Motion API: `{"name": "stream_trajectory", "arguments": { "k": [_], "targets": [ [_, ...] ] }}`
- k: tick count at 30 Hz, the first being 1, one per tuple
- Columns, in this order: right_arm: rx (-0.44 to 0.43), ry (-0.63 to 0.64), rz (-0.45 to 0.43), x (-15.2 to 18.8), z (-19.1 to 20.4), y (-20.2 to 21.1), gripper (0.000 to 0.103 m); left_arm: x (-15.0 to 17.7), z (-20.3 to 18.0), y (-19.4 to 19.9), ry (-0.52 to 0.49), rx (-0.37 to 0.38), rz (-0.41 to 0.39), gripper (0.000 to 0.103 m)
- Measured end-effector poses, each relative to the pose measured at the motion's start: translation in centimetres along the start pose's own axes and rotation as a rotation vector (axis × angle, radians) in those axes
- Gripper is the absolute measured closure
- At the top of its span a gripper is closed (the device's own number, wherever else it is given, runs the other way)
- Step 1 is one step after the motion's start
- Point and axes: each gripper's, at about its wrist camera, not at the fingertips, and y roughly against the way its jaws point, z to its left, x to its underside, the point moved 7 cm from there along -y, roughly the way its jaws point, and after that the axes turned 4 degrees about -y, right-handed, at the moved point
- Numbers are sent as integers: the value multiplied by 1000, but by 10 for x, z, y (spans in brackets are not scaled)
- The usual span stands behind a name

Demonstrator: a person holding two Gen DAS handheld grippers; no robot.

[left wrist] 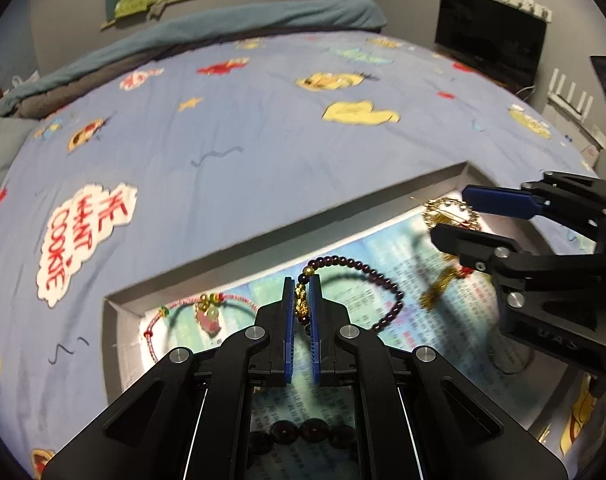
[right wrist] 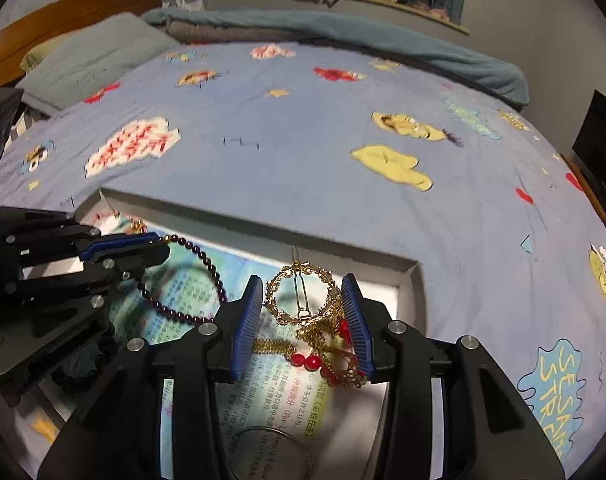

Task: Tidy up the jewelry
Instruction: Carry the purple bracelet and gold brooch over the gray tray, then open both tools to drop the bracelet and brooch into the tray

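A grey tray (left wrist: 263,236) lined with printed paper lies on the bed. My left gripper (left wrist: 302,280) is shut on the gold charm of a dark purple bead bracelet (left wrist: 379,276), whose loop hangs to the right, just over the paper. The right wrist view shows that gripper (right wrist: 163,244) at the left with the bracelet (right wrist: 219,280). My right gripper (right wrist: 303,280) is shut on a gold ring hair ornament (right wrist: 303,322) with chains and red beads (right wrist: 307,360). In the left wrist view the right gripper (left wrist: 449,214) holds it near the tray's far right corner, tassel (left wrist: 435,294) dangling.
In the tray lie a red cord bracelet with a pink charm (left wrist: 207,312), a string of big dark beads (left wrist: 303,432) and a thin metal bangle (right wrist: 271,452). Around it spreads the blue cartoon bedsheet (right wrist: 303,140), with a pillow (right wrist: 95,56), a rolled blanket (right wrist: 343,28) and a dark screen (left wrist: 491,36) beyond.
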Motion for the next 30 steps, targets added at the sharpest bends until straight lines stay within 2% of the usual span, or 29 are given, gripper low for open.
{"name": "stream_trajectory", "arguments": {
  "k": [10, 15, 22, 25, 30],
  "targets": [
    [-20, -36, 51, 0, -4, -14, 62, 4, 1, -4, 1, -2, 9, 96],
    [-5, -44, 44, -1, -6, -15, 62, 5, 1, -5, 4, -21, 15, 96],
    [11, -44, 40, -1, -7, -14, 62, 6, 0, -5, 8, -9, 12, 95],
    [5, -55, 33, -1, -9, -13, 61, 5, 1, -1, 15, -7, -10, 84],
    [2, -66, 20, -3, -11, -9, 60, 5, 3, 4, 30, -4, -30, 80]
  ]
}}
